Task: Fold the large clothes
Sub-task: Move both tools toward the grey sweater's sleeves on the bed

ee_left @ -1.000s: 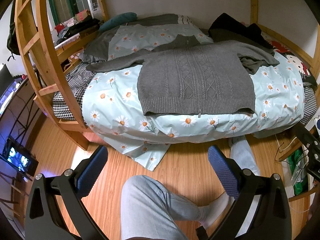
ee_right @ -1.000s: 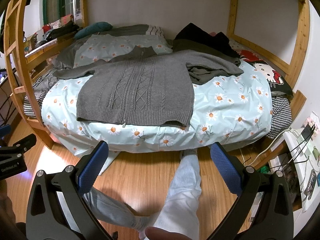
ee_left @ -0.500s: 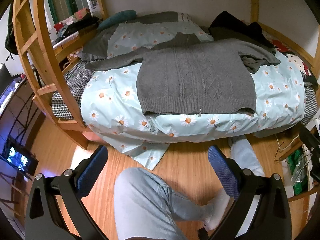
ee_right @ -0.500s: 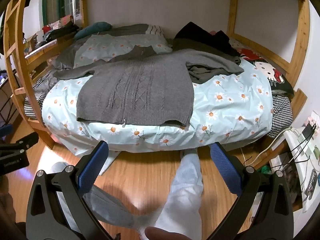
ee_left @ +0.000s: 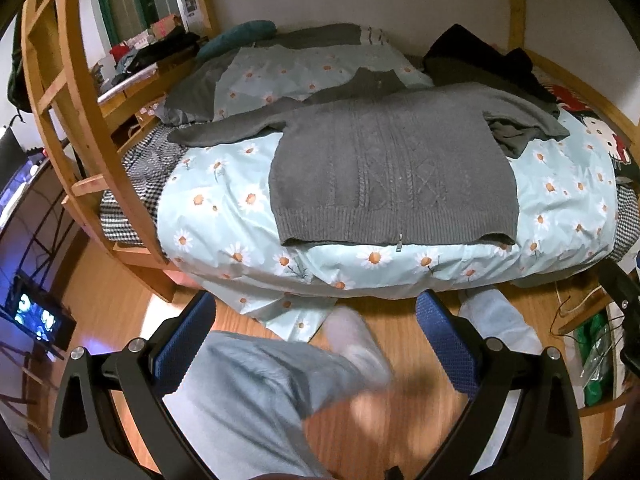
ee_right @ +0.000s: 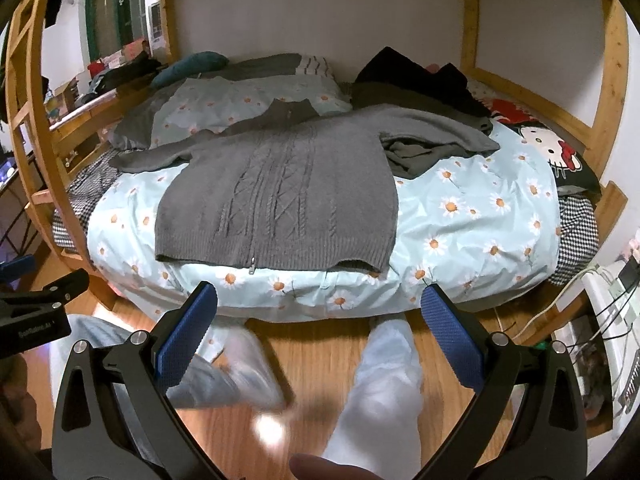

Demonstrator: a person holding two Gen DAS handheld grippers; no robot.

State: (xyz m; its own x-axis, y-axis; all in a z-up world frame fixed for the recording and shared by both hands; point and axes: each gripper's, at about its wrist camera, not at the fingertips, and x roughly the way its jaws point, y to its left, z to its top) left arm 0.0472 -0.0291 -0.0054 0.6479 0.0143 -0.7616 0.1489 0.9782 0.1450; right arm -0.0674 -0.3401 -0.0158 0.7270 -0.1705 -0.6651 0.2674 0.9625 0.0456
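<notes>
A grey cable-knit zip sweater lies flat on the daisy-print duvet, hem toward me, sleeves spread to both sides. It also shows in the right wrist view. My left gripper is open and empty, held over the floor short of the bed edge. My right gripper is open and empty, also short of the bed edge, below the sweater's hem.
A wooden bunk ladder stands at the bed's left. Dark clothes are piled at the far right of the bed, by a Hello Kitty pillow. The person's legs stand on the wood floor. Cables and a power strip are at the right.
Both grippers have moved closer to the bed, so the sweater looks larger. The person's leg has stepped forward, blurred by motion. Both grippers stay open.
</notes>
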